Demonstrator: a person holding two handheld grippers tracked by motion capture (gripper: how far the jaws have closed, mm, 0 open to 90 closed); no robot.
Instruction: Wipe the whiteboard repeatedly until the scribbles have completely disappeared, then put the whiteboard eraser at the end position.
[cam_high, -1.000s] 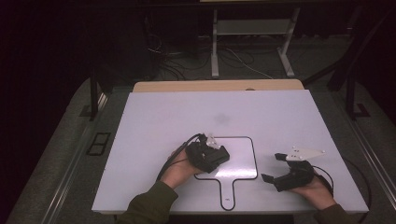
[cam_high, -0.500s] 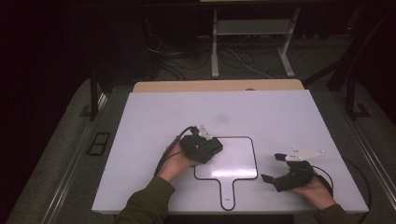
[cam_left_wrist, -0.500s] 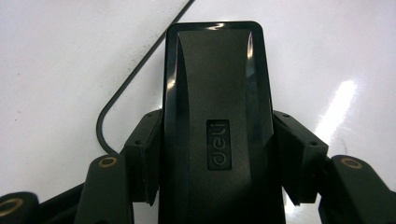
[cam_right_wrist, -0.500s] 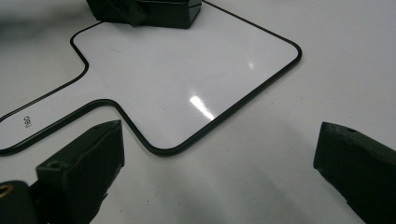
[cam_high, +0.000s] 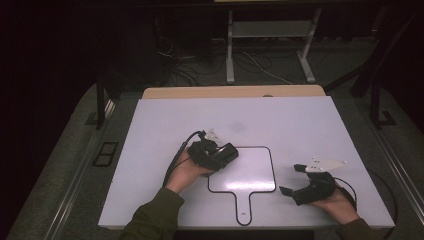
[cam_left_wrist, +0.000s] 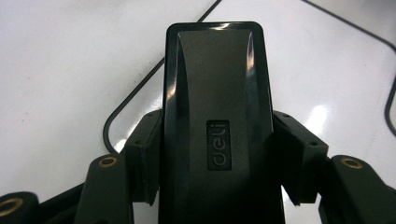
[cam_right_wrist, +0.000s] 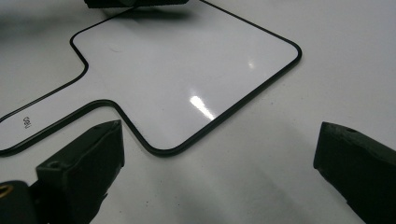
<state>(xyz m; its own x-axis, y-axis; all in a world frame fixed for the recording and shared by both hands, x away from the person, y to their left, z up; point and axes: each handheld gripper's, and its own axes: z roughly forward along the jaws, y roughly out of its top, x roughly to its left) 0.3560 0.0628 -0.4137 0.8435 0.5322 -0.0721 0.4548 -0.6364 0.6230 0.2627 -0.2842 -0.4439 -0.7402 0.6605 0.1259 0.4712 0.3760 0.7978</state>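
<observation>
Now | left gripper (cam_high: 227, 152) clamps black eraser (cam_left_wrist: 217, 121) | over whiteboard (cam_high: 250, 170)

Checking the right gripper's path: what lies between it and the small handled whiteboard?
Nothing: bare white table separates the open right gripper from the whiteboard edge, seen in the right gripper view.

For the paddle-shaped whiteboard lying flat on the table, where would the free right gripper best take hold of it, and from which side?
Probably by its narrow handle, coming in low from the table's near edge. The whiteboard lies flat and its panel looks too wide for the fingers, while the handle juts toward the person. The right gripper rests open just beside it. The left gripper is shut on a black eraser at the panel's far-left corner.
</observation>
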